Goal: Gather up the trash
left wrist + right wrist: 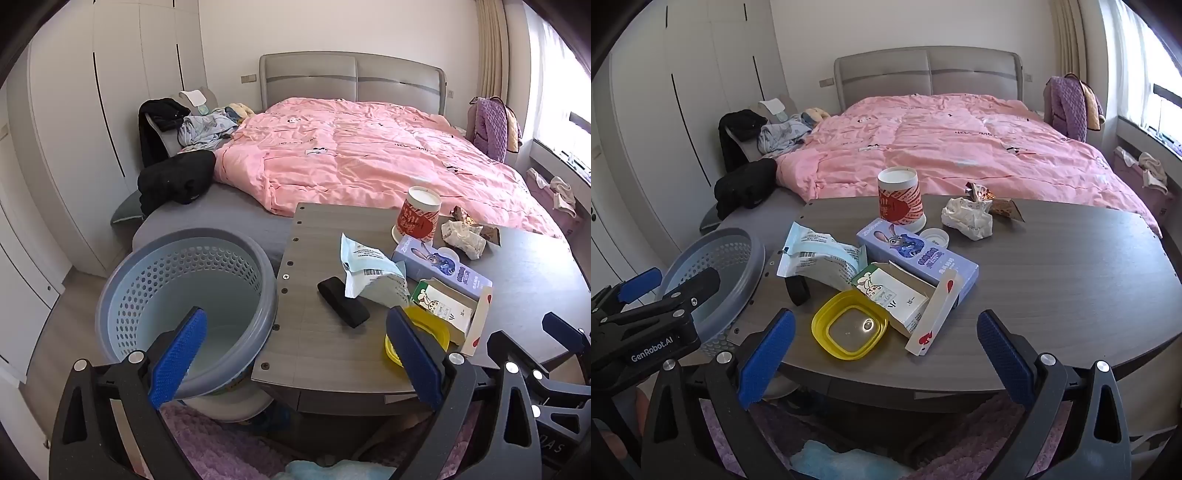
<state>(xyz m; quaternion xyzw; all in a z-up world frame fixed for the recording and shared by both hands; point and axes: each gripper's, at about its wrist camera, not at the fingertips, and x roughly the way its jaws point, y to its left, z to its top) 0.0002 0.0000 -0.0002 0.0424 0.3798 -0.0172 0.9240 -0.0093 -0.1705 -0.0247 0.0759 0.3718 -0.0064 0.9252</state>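
Trash lies on a dark wood table (1071, 280): a yellow lid (849, 329), an open white carton (905, 301), a purple cartoon box (916, 256), a pale blue wrapper (820, 258), a red-and-white paper cup (900, 203), crumpled paper (967, 218) and a snack wrapper (993, 201). A blue perforated bin (184, 306) stands left of the table. My left gripper (295, 362) is open and empty, over the bin rim and the table's left edge. My right gripper (886, 362) is open and empty, before the table's near edge, close to the yellow lid.
A black strap-like object (343, 301) lies by the blue wrapper. A bed with a pink quilt (942, 147) is behind the table. Clothes are piled on a chair (173, 147) at left. A purple rug (960, 443) lies under the table.
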